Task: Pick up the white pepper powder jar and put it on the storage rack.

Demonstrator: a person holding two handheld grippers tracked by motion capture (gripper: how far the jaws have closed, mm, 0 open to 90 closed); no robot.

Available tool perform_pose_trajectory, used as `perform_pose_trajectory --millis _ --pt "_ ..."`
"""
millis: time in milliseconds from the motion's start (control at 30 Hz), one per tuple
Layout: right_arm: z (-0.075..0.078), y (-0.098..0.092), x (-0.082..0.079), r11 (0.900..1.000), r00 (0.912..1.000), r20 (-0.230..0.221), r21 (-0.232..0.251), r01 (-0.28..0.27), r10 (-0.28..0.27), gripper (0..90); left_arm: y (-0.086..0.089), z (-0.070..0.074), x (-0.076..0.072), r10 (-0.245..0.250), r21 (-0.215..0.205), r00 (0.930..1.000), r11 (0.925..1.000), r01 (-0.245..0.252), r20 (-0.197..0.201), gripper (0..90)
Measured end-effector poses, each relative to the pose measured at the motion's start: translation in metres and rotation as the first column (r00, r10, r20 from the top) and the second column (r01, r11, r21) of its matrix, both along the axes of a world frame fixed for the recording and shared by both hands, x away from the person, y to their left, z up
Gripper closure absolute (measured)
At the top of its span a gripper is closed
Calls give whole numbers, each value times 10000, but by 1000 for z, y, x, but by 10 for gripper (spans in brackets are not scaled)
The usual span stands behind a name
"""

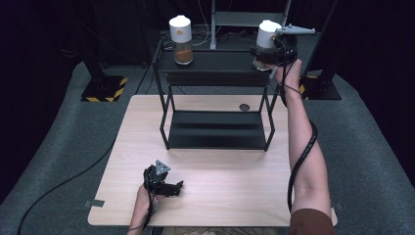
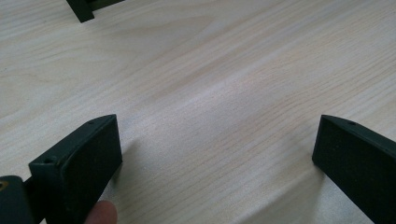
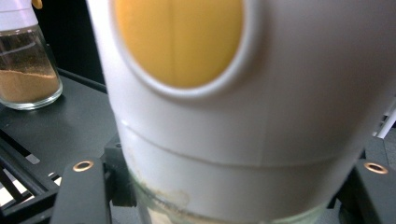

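Left gripper [image 1: 169, 188] fingers spread over table [image 1: 220, 196]; right gripper [image 1: 266, 58] pinching jar [image 1: 267, 36], seemingly near shelf [image 1: 215, 61] edge

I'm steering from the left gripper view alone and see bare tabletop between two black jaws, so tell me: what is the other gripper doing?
Observer: The right gripper is shut on a white-capped jar at the right end of the black shelf's top tier.
Operator: Anything else up there?
Observer: A second jar with brown powder stands at the left end of that tier.
Operator: And where is my left gripper?
Observer: The left gripper rests open on the table, in front of the shelf.
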State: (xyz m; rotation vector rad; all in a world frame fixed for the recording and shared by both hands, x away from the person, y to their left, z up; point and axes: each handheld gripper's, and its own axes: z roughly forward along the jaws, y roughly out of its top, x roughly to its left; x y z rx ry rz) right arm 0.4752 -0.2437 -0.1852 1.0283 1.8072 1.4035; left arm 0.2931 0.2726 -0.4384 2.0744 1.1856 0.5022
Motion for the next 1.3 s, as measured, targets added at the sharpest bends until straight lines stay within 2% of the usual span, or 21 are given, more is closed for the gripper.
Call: perform_pose_trajectory --millis 267,400,500,667,867,967,1133,1300 --pt "2 -1 1 10000 10000 -79 -72 -30 30 285 0 0 0 0 -1 10000 10000 0 2 7" --pt "6 -1 0 9997 9999 -146 -260 15 -19 225 0 0 0 -5 2 10000 10000 5 2 7" --pt "10 -4 -1 9990 9995 -314 -439 32 -46 140 0 0 0 -7 2 10000 10000 7 1 7" --pt "15 -13 -11 9965 9992 -385 -821 -177 146 57 0 0 0 8 -14 10000 10000 -8 -7 7" --pt "19 -26 -35 9892 9989 -338 -1422 -361 316 27 0 0 0 -9 12 10000 10000 9 -2 7" --pt "18 -31 -52 9813 9990 -212 -1876 -426 393 11 0 0 0 4 -3 10000 10000 -4 -8 6" --pt "4 -40 -78 9721 9987 -88 -2291 -501 493 2 0 0 0 1 1 10000 10000 -1 -7 6" --pt "-22 -54 -105 9624 9974 -246 -2619 -722 681 0 0 0 0 1 -1 10000 10000 -1 -10 6"
